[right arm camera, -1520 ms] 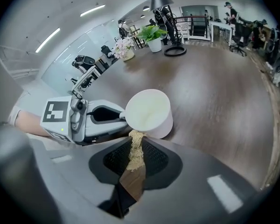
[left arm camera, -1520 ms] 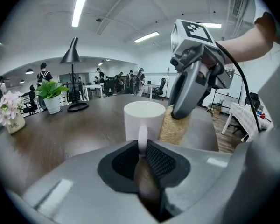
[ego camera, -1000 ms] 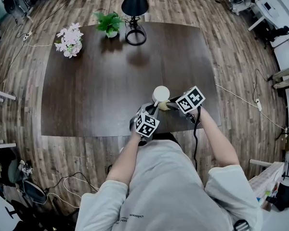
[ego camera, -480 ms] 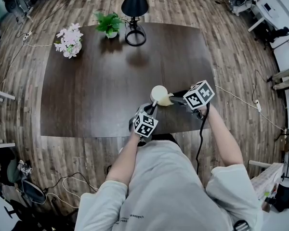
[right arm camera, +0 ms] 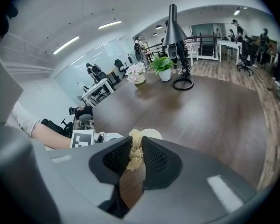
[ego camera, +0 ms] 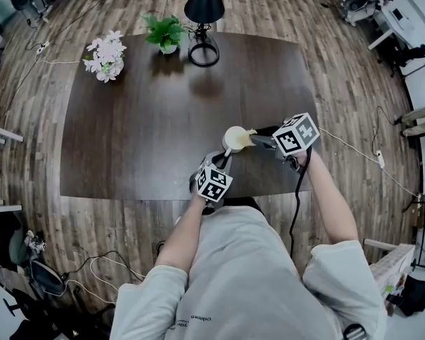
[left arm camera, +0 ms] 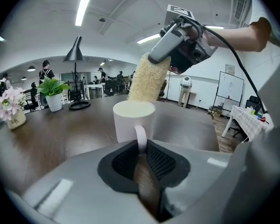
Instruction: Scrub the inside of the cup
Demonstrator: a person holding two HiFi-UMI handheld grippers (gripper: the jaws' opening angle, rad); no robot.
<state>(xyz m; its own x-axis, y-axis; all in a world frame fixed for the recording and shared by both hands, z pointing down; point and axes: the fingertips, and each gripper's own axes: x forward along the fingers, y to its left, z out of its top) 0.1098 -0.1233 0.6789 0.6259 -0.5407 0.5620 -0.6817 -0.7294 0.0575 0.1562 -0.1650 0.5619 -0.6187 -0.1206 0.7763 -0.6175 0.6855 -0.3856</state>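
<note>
White ceramic, the cup (left arm camera: 133,120) stands on the dark table (ego camera: 142,105), near our edge and right of centre. Our left gripper (left arm camera: 141,146) is clamped on its handle. Our right gripper (right arm camera: 135,157) pinches a straw-coloured loofah (left arm camera: 147,78) whose lower end meets the cup's mouth. We judge the scrubbing is barely begun; next we would push the loofah deeper and twist it against the wall.
</note>
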